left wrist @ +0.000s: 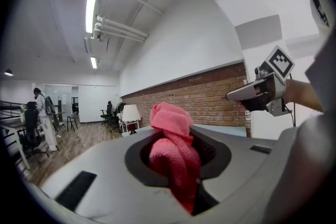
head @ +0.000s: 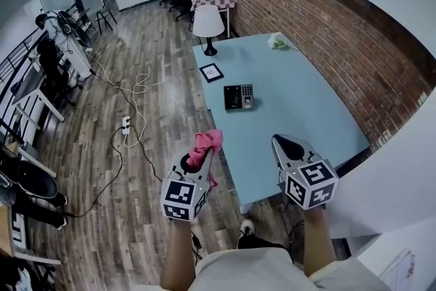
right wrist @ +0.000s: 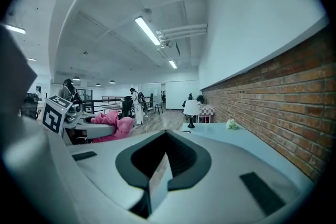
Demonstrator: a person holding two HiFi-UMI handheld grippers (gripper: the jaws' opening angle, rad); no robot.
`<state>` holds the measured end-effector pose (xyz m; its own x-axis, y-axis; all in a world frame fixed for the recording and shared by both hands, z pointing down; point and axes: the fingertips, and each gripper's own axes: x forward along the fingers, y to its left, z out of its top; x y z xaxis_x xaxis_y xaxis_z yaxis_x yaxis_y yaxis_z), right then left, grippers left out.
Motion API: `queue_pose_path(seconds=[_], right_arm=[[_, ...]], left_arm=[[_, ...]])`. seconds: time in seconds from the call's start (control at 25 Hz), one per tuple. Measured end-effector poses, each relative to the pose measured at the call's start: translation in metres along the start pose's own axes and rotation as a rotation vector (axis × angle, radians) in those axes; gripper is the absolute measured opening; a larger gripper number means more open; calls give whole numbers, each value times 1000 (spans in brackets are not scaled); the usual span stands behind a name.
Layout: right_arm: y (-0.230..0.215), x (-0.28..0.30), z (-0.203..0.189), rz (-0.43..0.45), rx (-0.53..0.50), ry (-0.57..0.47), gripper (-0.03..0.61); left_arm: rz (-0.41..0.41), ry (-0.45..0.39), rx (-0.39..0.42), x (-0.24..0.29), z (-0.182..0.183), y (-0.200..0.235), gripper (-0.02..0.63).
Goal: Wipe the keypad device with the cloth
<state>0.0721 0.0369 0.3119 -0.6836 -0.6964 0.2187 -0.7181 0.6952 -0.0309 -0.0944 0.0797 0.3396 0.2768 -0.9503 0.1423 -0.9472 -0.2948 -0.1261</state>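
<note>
At 12 o'clock from both grippers, well up the blue table, lies the keypad device, flat, keys to its right side, screen to its left. A small framed picture sits near it at 11 o'clock; a lamp stands farther off at the table's far end.

Left gripper is clamped on the pink cloth, w/ a bunched wad sticking out past the jaws and more hanging below. Right gripper has its jaws together, nothing btwn them. Both are held over the table's near edge, well apart from the device, so wiping isn't under way yet.

Risks, as I judge them:
- Device looks loose on the top. A one-sided wipe could shove it toward the frame, since the right gripper isn't bracing it.
- Cloth is a wad, not a flat pad. Hard jaw tips could hit the keys or screen if pressed too deep.
- The hold is on a fold only, so dragging could tug the cloth out.
</note>
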Motion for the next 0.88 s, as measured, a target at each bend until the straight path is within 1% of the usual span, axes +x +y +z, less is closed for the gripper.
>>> queue_pose_path(seconds=[0.36, 0.64, 0.88], right_arm=[[68, -60, 6, 14, -38, -13, 15], [99, -91, 5, 22, -68, -32, 15], [118, -121, 8, 8, -88, -49, 15]], left_arm=[[3, -45, 37, -92, 22, -16, 103], [25, -56, 35, -136, 17, -34, 103], [5, -79, 45, -163, 25, -53, 103]])
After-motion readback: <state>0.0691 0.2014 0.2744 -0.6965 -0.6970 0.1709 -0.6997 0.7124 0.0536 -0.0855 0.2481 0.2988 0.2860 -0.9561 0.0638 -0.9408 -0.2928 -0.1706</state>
